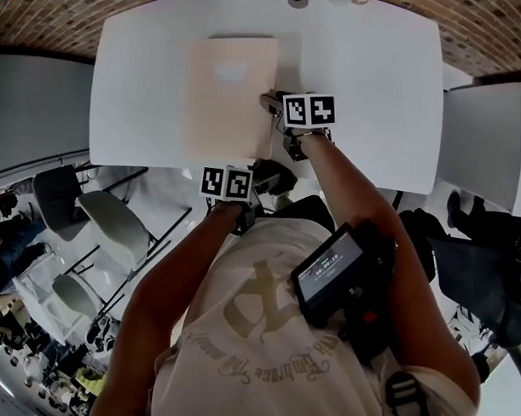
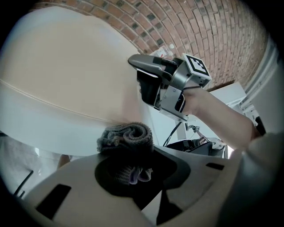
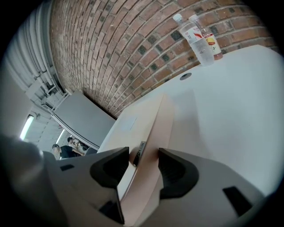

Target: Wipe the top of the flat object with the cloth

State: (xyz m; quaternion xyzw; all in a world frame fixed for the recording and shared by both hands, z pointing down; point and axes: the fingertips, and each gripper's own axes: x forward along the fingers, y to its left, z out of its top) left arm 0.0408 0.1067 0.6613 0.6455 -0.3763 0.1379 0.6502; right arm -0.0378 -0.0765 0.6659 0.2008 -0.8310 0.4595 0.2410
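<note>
While its jaws press together, the left gripper (image 2: 135, 164) pinches a bunched dark grey cloth (image 2: 126, 138), which bulges out just beyond the jaw tips. Just ahead of the cloth is the near edge of a white table (image 2: 44, 126). On it lies the flat object (image 2: 66, 71), a broad, pale beige slab. The cloth sits close to the slab's near right corner; whether it touches cannot be told.

Ahead and to the right, the right gripper (image 3: 141, 166) clamps the flat object's right edge. One jaw lies over the top face and the other against the side. A small dark tab (image 3: 138, 153) sits on that edge between the jaws. The top face stretches away to the left of this gripper, and bare white tabletop spreads to its right. Far beyond its jaws, at the table's far edge, two clear plastic bottles (image 3: 199, 40) stand upright before a brick wall (image 3: 111, 57).
</note>
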